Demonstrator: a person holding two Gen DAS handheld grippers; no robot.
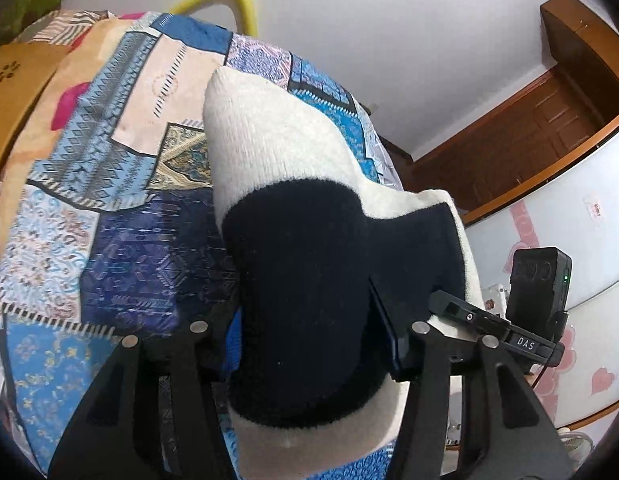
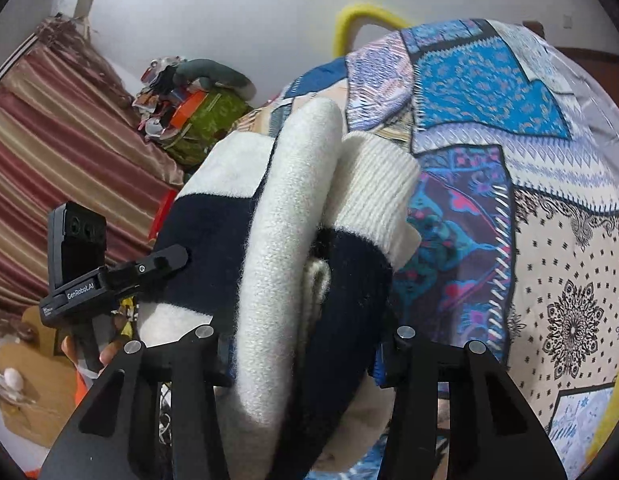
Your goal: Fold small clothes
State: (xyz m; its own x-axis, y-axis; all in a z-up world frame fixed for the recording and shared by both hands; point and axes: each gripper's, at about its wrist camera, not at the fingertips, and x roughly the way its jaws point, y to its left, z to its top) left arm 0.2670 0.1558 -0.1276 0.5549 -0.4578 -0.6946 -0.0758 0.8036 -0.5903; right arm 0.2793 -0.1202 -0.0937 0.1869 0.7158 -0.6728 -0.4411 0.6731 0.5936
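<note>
Above the blue patchwork-print bedspread [image 1: 109, 216], both your tongs (left [image 1: 309, 344], right [image 2: 305, 360]) clamp the cream-and-navy knitted sweater [image 1: 293, 184] bunched between their jaws.

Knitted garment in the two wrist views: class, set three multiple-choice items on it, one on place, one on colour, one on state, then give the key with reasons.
1. Where is the knitted garment?
A. between both grippers' fingers
B. flat on the floor
C. on a hanger

2. Its colours?
A. red and green
B. cream and navy
C. all yellow

3. Its state?
A. spread flat
B. bunched in layers
C. rolled in a bag

Key:
1 A: it fills the left gripper and the right gripper.
2 B: cream knit, navy bands.
3 B: folds stack above the patchwork bedspread.
</note>
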